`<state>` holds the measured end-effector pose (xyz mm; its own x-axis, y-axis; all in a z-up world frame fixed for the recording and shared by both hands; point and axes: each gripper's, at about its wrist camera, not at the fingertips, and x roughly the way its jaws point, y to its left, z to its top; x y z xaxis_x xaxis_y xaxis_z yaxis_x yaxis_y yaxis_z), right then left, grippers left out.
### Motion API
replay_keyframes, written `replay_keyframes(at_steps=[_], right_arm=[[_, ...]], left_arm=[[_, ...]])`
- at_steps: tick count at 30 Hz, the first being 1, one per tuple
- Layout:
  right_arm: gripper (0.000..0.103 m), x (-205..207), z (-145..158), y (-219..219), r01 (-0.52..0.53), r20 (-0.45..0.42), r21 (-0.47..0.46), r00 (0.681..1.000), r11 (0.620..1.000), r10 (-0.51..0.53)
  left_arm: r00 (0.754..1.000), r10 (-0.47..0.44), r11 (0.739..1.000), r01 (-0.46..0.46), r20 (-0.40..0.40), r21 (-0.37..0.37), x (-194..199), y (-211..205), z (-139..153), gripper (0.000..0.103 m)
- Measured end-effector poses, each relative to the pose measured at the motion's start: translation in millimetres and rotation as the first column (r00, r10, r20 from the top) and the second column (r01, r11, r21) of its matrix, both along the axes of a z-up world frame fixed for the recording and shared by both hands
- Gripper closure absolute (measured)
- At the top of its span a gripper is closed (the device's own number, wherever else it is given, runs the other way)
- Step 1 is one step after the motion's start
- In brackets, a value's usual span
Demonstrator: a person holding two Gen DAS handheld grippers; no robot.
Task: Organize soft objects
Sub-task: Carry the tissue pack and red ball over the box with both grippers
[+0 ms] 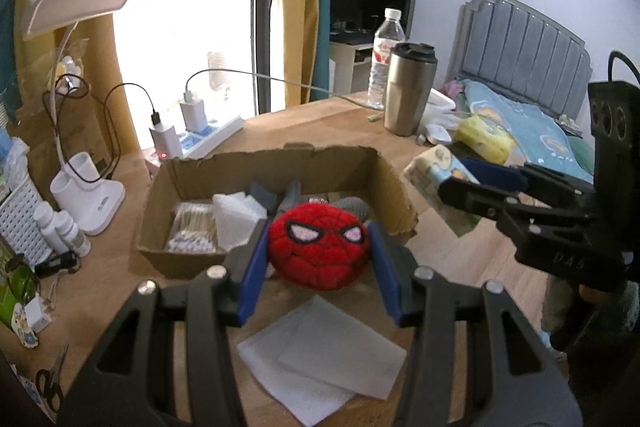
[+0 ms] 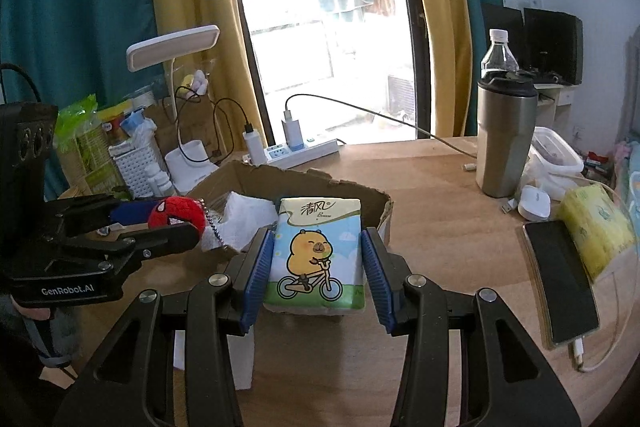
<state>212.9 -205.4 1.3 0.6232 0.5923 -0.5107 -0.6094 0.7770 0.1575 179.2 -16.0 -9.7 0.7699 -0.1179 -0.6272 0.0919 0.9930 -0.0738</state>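
Cardboard box sits on the wooden desk. Just in front of the box, the right gripper pinches a tissue pack between its blue pads. Nearer the box's front wall, the left gripper squeezes a smaller red plush ball.

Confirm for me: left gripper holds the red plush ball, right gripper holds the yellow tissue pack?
Not quite. The right gripper holds the cartoon bear tissue pack, per the right wrist view; the yellow tissue pack lies on the table. The left gripper does hold the red plush ball.
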Motion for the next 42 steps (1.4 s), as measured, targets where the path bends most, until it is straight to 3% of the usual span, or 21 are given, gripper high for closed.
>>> replay_keyframes(at_steps=[19, 42], right_arm=[[0.055, 46.7, -3.4, -0.3, 0.021, -0.027, 0.003, 0.999, 1.0, -0.021], [0.055, 86.1, -21.8, 45.3, 0.021, -0.097, -0.052, 0.995, 0.998, -0.026]], left_arm=[[0.999, -0.028, 0.999, 0.028, -0.02, -0.016, 49.9, -12.8, -5.4, 0.053], [0.998, -0.029, 0.994, 0.022, -0.059, -0.105, 111.2, 20.3, -38.5, 0.053]])
